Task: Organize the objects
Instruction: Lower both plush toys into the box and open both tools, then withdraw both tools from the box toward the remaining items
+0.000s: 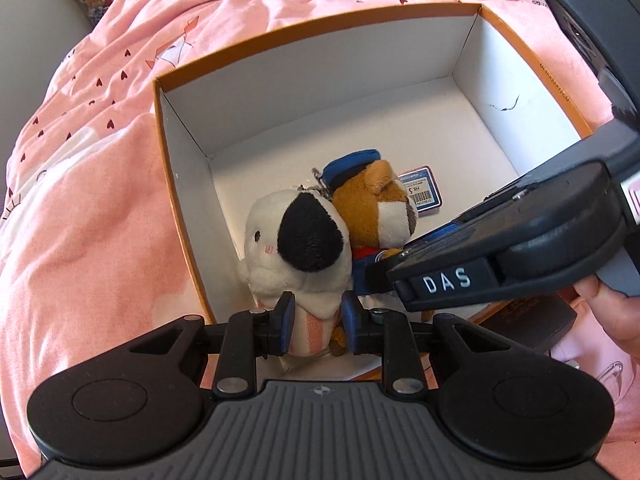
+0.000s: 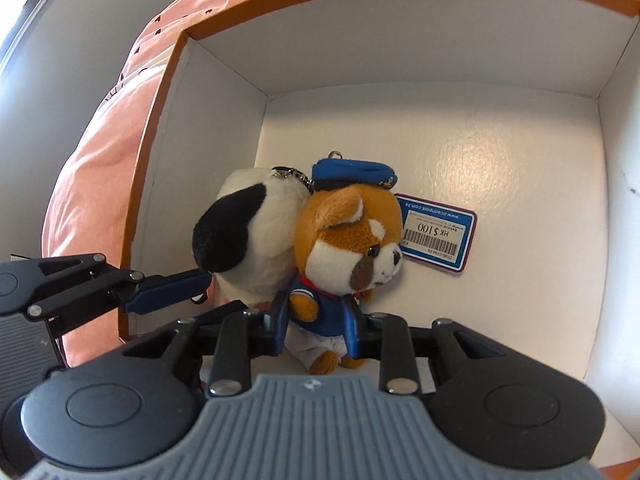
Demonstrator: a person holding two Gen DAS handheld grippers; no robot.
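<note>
Both grippers pinching: left gripper (image 1: 314, 318) on white plush (image 1: 298, 248), right gripper (image 2: 318, 322) on brown plush (image 2: 348, 240); keychains (image 2: 292, 176) tangling, toys tipping inside box (image 1: 180, 184).

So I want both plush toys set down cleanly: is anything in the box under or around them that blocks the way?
Nothing visible does. The white plush in the left gripper and the sailor dog plush in the right gripper are inside the box; only the dog's price tag lies on its floor.
</note>
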